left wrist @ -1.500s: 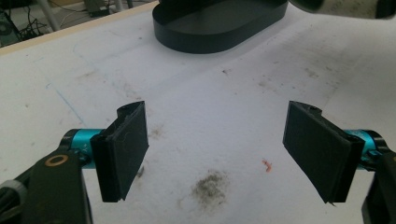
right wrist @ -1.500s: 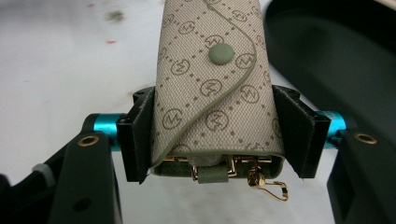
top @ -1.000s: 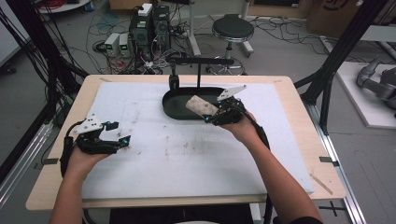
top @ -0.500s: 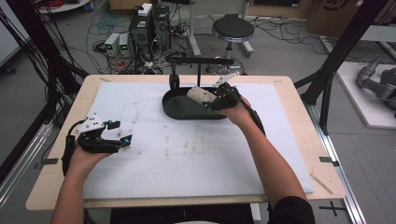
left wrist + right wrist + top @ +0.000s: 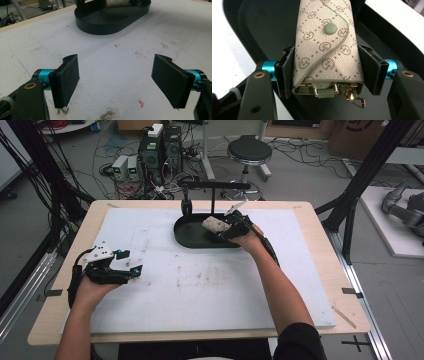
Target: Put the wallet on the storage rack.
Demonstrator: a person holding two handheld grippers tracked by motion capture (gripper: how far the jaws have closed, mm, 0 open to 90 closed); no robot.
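The right gripper [image 5: 325,75] clamps a small soft fabric pouch [image 5: 325,47] across its middle, over the tray [image 5: 187,232] at twelve o'clock. It looks light and squashable. The left gripper [image 5: 116,82] gapes empty.

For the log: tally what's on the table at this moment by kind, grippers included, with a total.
Grippers: 2, left gripper open, right gripper shut on the pouch
Black tray: 1
Patterned beige pouch: 1
White foam mat: 1
Total: 5
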